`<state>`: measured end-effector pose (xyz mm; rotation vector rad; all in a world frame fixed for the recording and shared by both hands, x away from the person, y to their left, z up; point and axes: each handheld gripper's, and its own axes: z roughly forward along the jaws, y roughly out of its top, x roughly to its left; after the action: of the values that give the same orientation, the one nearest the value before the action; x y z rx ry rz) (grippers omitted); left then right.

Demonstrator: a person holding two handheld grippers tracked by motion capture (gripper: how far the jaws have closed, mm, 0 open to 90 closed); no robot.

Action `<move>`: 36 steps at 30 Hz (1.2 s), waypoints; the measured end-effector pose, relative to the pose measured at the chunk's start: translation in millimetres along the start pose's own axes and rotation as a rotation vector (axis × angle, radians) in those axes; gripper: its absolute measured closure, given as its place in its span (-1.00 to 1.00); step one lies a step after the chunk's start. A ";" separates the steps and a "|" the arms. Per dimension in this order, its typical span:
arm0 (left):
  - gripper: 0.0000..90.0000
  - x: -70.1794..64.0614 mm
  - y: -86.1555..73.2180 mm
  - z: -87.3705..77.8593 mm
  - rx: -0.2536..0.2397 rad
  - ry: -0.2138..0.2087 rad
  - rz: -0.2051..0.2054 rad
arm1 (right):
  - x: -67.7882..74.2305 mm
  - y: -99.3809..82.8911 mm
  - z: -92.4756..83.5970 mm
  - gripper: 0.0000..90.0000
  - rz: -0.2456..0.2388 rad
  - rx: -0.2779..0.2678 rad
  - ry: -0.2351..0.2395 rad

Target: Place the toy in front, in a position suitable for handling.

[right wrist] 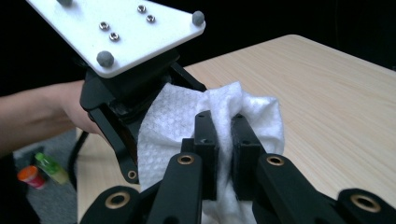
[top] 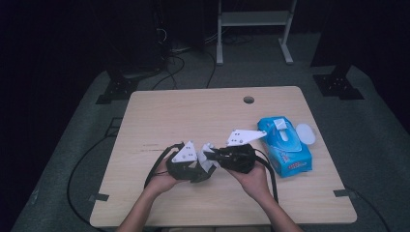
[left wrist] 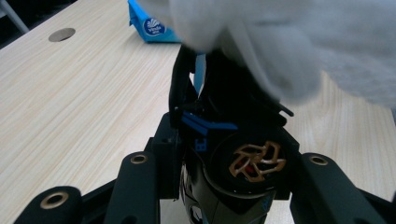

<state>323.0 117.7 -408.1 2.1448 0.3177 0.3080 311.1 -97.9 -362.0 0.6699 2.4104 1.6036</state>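
The wet wipe (right wrist: 173,126) is white embossed cloth, soft and matt; the worktop (top: 193,111) pale matt wood-grain; the wipes pack (top: 285,147) glossy blue plastic.

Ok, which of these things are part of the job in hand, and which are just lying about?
In use: white textured wipe, pinched in the right gripper; black round thing with a copper-coloured emblem, between the jaws of the left gripper.
Lying about: blue pack of wipes on the pale wooden table; green and orange things on the floor.
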 end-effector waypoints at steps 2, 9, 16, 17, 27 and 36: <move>0.27 0.4 -0.5 -1.0 0.003 0.003 0.002 | -3.6 -0.8 -2.8 0.85 0.015 0.009 -0.024; 0.27 -2.3 2.3 2.2 -0.007 -0.006 0.004 | 6.8 0.2 3.4 0.85 0.002 0.019 -0.007; 0.27 1.0 -0.3 -0.9 -0.013 -0.001 -0.005 | -9.2 -4.5 -7.5 0.85 0.039 0.019 -0.042; 0.27 1.2 -0.3 -1.0 -0.012 -0.001 -0.005 | -15.4 -8.6 -10.0 0.85 0.048 0.022 -0.064; 0.27 1.4 0.1 -0.3 -0.023 -0.007 -0.010 | -28.4 -24.4 -11.0 0.85 0.111 0.031 -0.063; 0.27 2.9 -0.4 -3.6 -0.023 -0.001 -0.012 | -27.8 -21.9 -10.3 0.85 0.102 0.016 -0.047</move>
<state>324.5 121.6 -406.2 2.1201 0.3247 0.3023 325.9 -126.2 -380.5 0.8365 2.3940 1.5885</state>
